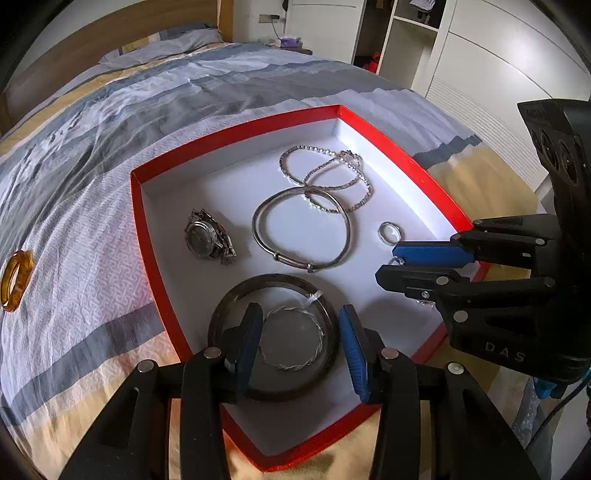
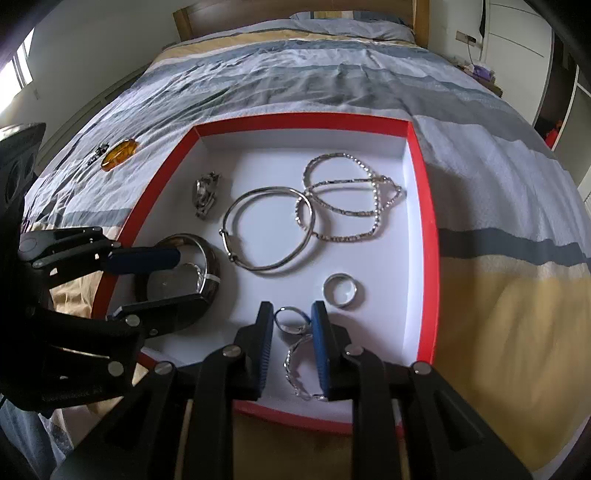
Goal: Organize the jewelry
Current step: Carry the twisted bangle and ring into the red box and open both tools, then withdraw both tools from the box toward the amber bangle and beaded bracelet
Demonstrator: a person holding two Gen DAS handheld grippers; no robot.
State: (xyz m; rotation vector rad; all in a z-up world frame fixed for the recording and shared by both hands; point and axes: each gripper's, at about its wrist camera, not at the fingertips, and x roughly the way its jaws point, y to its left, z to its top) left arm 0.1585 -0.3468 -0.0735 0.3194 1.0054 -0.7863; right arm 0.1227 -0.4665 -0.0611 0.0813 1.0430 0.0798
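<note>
A red box [image 1: 142, 221] [image 2: 428, 206] with a white floor lies on the bed. In it are a watch [image 1: 208, 240] [image 2: 205, 194], a silver bangle [image 1: 301, 230] [image 2: 267, 230], a silver chain [image 1: 328, 177] [image 2: 347, 199], a ring [image 1: 388, 232] [image 2: 340, 290], a dark bangle [image 1: 273, 336] [image 2: 184, 273] and a twisted silver bracelet [image 1: 295, 339]. My left gripper [image 1: 301, 339] [image 2: 155, 280] is open around the dark bangle. My right gripper [image 2: 291, 325] [image 1: 386, 264] is open around a small ring [image 2: 291, 320], above another silver bracelet [image 2: 295, 365].
An amber bangle [image 1: 14, 280] [image 2: 119, 154] and a small dark trinket [image 2: 96, 152] lie on the striped bed cover left of the box. White wardrobes [image 1: 498, 66] stand at the right. A wooden headboard [image 2: 295, 11] is at the far end.
</note>
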